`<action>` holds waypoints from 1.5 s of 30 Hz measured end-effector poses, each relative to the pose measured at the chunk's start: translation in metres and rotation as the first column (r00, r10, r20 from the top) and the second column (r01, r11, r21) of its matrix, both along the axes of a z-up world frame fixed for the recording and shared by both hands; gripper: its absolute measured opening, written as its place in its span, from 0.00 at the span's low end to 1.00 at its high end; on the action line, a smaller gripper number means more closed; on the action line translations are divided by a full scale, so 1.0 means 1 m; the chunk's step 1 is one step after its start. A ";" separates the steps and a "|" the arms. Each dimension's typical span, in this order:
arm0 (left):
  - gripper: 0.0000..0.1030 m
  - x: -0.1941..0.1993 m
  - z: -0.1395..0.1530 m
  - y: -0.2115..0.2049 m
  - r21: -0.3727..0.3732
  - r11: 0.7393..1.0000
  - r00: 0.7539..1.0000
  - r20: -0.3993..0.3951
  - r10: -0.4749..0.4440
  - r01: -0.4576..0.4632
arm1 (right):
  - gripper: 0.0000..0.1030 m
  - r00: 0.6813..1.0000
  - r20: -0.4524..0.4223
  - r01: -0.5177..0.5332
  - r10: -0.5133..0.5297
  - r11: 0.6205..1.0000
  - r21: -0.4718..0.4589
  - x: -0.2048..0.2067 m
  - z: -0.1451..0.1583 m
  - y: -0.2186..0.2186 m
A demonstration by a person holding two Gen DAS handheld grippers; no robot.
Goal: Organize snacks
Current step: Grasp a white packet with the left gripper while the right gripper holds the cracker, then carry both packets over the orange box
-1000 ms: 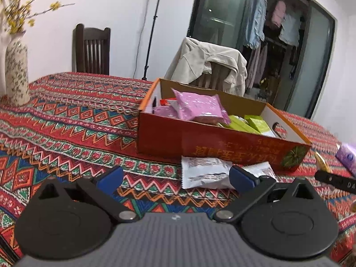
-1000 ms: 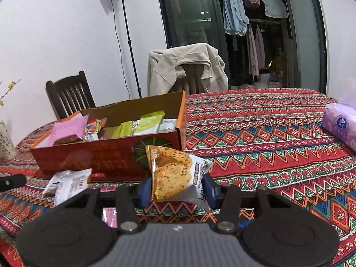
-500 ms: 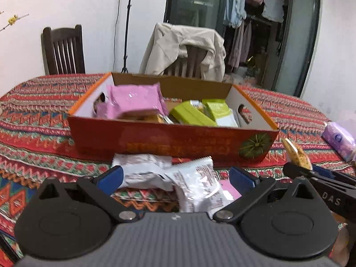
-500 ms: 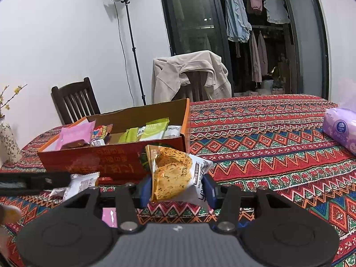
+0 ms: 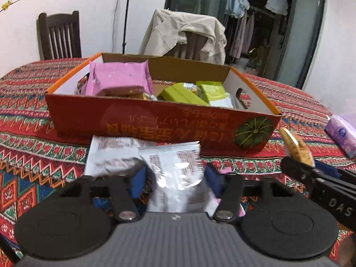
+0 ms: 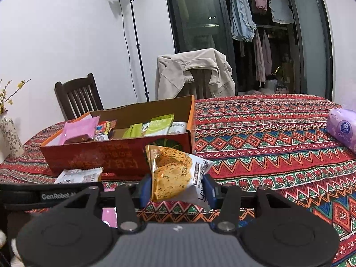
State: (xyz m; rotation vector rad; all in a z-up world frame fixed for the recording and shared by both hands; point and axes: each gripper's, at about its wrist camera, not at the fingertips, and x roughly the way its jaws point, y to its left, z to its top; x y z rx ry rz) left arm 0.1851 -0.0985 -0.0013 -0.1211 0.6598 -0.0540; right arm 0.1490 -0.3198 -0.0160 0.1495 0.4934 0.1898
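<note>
An orange-red cardboard box (image 5: 155, 124) with pink and green snack packs stands on the patterned table; it also shows in the right wrist view (image 6: 115, 155). My left gripper (image 5: 174, 180) is closed around a white snack packet (image 5: 175, 173) in front of the box, with a second white packet (image 5: 111, 153) beside it. My right gripper (image 6: 176, 191) is shut on an orange cracker packet (image 6: 173, 175) and holds it above the table, right of the box's near corner. That packet (image 5: 296, 146) and the right gripper's arm show at the left wrist view's right edge.
A purple tissue pack (image 6: 342, 129) lies at the table's right side. A small pink packet (image 6: 109, 218) lies under the grippers. A flowered vase (image 6: 10, 138) stands far left. Two chairs, one with a beige jacket (image 6: 193, 73), stand behind the table.
My left gripper swung to face the box, moved onto the white packet and narrowed its jaws from wide open onto it. My right gripper rose slightly, still holding the cracker packet.
</note>
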 end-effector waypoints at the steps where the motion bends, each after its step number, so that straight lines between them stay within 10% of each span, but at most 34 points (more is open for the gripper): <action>1: 0.48 -0.001 0.000 0.000 -0.004 1.000 1.000 0.007 -0.006 0.006 | 0.46 1.000 -0.003 0.000 0.000 1.000 -0.002 0.001 -0.001 0.001; 30: 0.47 -0.022 0.037 0.005 -0.021 0.998 0.990 0.129 -0.053 0.056 | 0.46 0.999 0.047 -0.028 0.027 0.999 0.020 0.002 0.001 0.003; 45: 0.47 0.007 0.084 0.021 -0.021 0.998 0.975 0.215 -0.059 0.065 | 0.46 0.995 0.100 -0.028 0.029 1.000 -0.010 0.028 0.055 0.025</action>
